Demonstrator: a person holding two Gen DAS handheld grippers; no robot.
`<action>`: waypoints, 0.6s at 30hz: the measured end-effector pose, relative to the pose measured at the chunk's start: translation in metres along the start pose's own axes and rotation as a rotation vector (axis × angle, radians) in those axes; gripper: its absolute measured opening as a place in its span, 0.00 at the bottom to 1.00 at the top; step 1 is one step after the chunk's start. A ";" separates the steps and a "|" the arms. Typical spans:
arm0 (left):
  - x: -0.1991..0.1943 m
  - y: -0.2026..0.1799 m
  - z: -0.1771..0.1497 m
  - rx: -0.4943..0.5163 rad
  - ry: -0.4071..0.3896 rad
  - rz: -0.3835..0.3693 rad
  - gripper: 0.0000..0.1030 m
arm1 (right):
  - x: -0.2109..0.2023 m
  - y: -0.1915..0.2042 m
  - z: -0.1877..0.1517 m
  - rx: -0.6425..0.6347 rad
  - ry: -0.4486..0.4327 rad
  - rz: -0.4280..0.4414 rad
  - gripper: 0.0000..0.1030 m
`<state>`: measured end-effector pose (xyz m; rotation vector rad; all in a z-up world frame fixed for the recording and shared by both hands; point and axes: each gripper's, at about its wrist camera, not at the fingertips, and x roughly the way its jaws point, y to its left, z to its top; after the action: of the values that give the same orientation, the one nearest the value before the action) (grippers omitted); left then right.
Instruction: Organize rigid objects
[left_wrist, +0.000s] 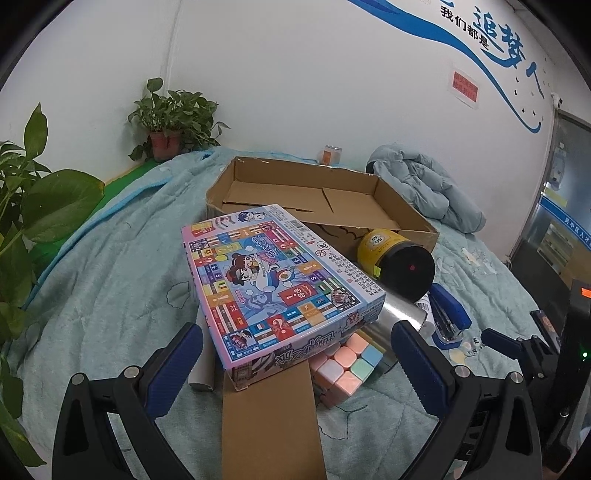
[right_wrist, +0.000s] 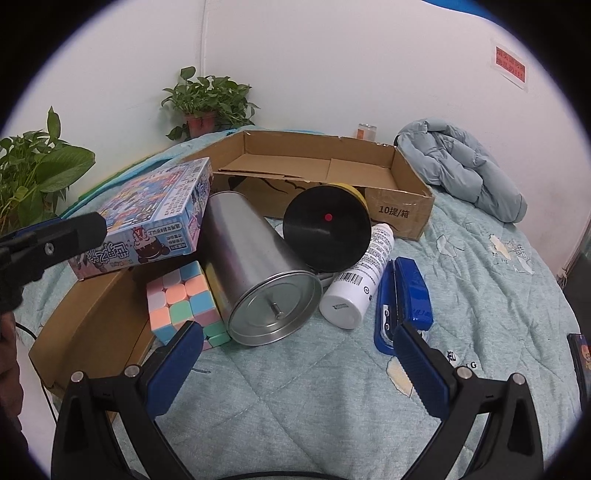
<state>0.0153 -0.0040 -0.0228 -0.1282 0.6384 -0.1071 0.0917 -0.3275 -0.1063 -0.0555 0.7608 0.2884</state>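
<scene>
Cardboard, brown and plain, makes the shallow open box (right_wrist: 402, 212) at the back of the bed, with black print on its front wall; its inside holds only loose cardboard flaps. In front of it the rigid things lie in a close group on the pale green quilt (right_wrist: 295, 387). A colourful board game box (left_wrist: 273, 284) with cartoon figures and small coloured squares rests tilted, its near end on a flat cardboard piece (left_wrist: 271, 424) and its side over a pastel puzzle cube (right_wrist: 184, 299). Just beside the cube lies a silver metal can (right_wrist: 258, 273) on its side, its round end with a small knob turned to the right wrist camera. Behind the can a yellow jar with a black lid (right_wrist: 327, 227) also lies on its side, and the lid has a red dot in the middle. A white bottle (right_wrist: 360, 284) with a barcode lies next to the can, and a blue stapler (right_wrist: 404, 299) is just beside the bottle.

The left tool (left_wrist: 297, 354) stands wide, empty, its blue pads on either side of the near end of the game box without touching it. The right tool (right_wrist: 297, 354) is wide too and holds nothing, low over the quilt before the can and the stapler.

A light blue padded jacket (right_wrist: 465, 166) lies right of the box, and potted plants (right_wrist: 207, 103) stand by the white wall.
</scene>
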 end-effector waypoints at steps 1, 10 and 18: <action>0.000 0.001 0.000 0.007 0.008 0.000 1.00 | 0.000 0.001 0.000 -0.001 0.002 0.006 0.99; 0.011 0.050 -0.013 -0.106 0.217 -0.182 1.00 | -0.003 0.008 0.003 0.015 0.053 0.175 0.99; 0.065 0.096 -0.055 -0.383 0.465 -0.437 0.97 | 0.018 0.048 0.007 0.024 0.276 0.541 0.99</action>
<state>0.0398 0.0768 -0.1188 -0.6261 1.0850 -0.4457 0.0953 -0.2762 -0.1113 0.1391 1.0478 0.7980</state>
